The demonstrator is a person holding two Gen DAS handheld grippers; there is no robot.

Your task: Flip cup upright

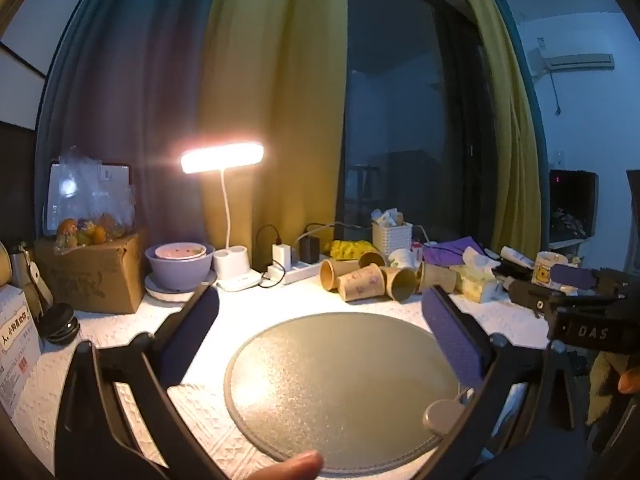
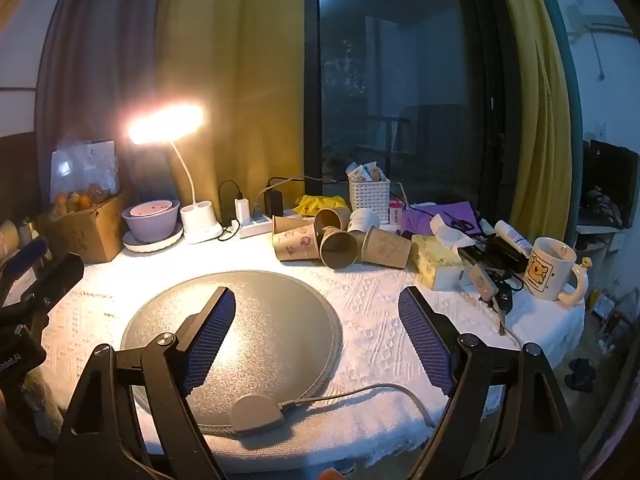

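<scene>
Several brown paper cups [image 1: 362, 282] lie on their sides in a cluster at the back of the table; they also show in the right wrist view [image 2: 338, 246]. A round grey mat [image 1: 340, 376] lies in front of them, also in the right wrist view [image 2: 256, 340]. My left gripper [image 1: 320, 300] is open and empty above the mat, well short of the cups. My right gripper [image 2: 318, 304] is open and empty over the mat's right edge, also short of the cups. The right gripper shows at the right in the left wrist view [image 1: 576, 280].
A lit desk lamp [image 2: 166, 124], purple bowl [image 2: 150, 220], power strip [image 2: 256, 226], white basket [image 2: 369, 194], tissue pack [image 2: 434, 266] and bear mug [image 2: 550, 268] crowd the back and right. A cardboard box [image 1: 92, 276] stands left. A grey cable with controller [image 2: 258, 414] lies at the mat's front.
</scene>
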